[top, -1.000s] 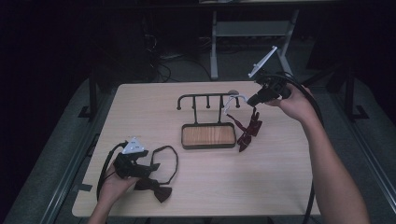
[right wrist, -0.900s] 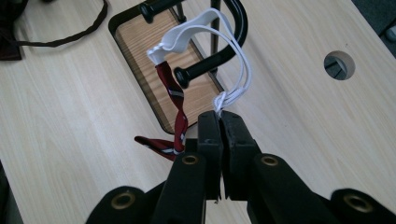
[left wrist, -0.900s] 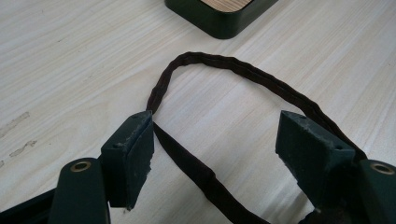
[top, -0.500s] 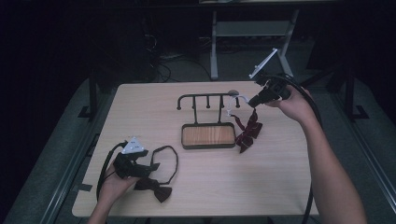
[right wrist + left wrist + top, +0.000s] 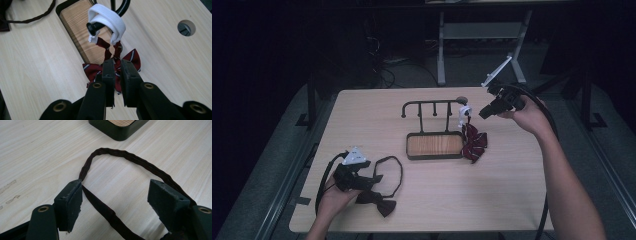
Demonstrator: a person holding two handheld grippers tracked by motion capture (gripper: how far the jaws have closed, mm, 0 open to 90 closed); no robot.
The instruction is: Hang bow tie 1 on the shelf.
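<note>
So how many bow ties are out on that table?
2. A dark bow tie lies near the front left edge by the left gripper; a red striped bow tie hangs off the rack's right end.

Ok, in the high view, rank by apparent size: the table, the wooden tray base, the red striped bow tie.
1. table
2. wooden tray base
3. red striped bow tie, clearly smaller than the tray beside it.
</note>
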